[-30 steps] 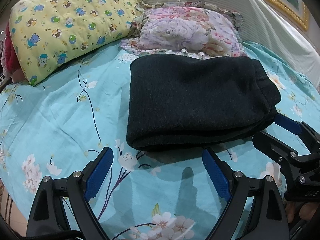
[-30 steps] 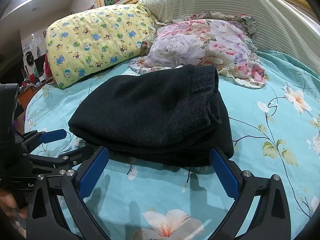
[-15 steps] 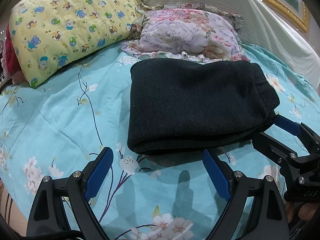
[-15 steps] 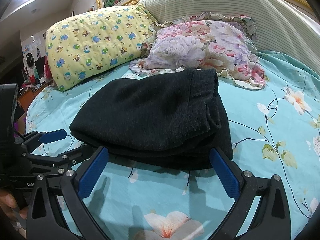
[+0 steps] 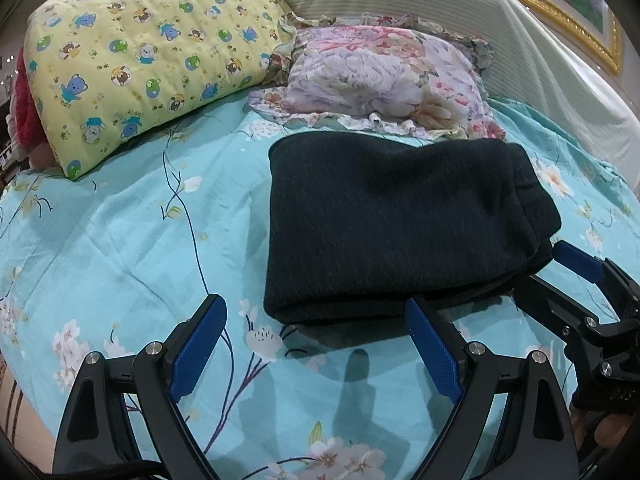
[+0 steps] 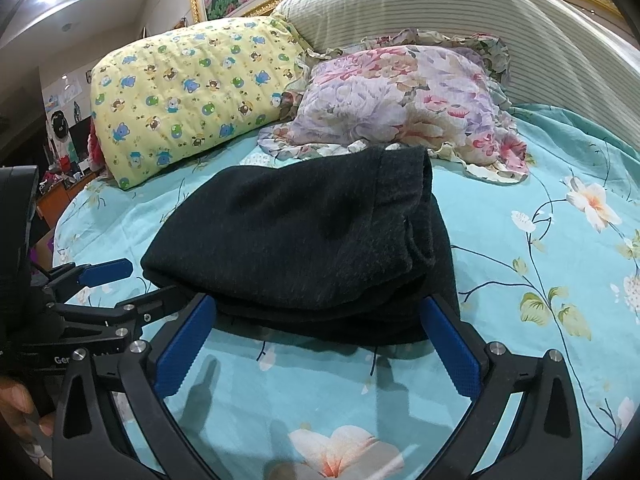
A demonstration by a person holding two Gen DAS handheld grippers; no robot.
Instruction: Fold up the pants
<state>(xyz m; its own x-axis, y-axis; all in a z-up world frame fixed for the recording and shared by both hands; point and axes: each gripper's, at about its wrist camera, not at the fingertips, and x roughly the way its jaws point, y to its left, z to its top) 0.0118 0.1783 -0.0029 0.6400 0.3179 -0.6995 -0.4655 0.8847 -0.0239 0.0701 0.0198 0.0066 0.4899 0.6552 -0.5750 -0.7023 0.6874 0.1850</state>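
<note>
the dark charcoal knitted pants [image 5: 396,224], already folded into a thick rectangular bundle, lie in the centre of the left wrist view on the turquoise floral bedsheet [image 5: 120,240], just below the pink and lilac floral frilled pillow [image 5: 384,80]; a yellow pillow printed with cartoon bears [image 5: 144,52] fills the upper left of that frame. the left gripper [image 5: 316,344] sits at the bottom of its frame with its blue-padded fingers spread wide and nothing between them, one pad close to the bundle's near fold. the right gripper [image 6: 316,348], bottom centre of the right wrist view, is likewise spread wide and empty, its pads just at the near edge of the pants [image 6: 304,236]. the cloth looks soft, limp and fairly thick, probably light for its bulk, with a fuzzy surface that should grip well on the pads rather than slip. i judge the stacked layers could slide apart or sag if pinched at one layer only, so the best hold would be across the whole thickness at the rounded fold on the near side, one gripper toward each end. the looser layered edge at the right of the bundle seems the likeliest to spill open.
</note>
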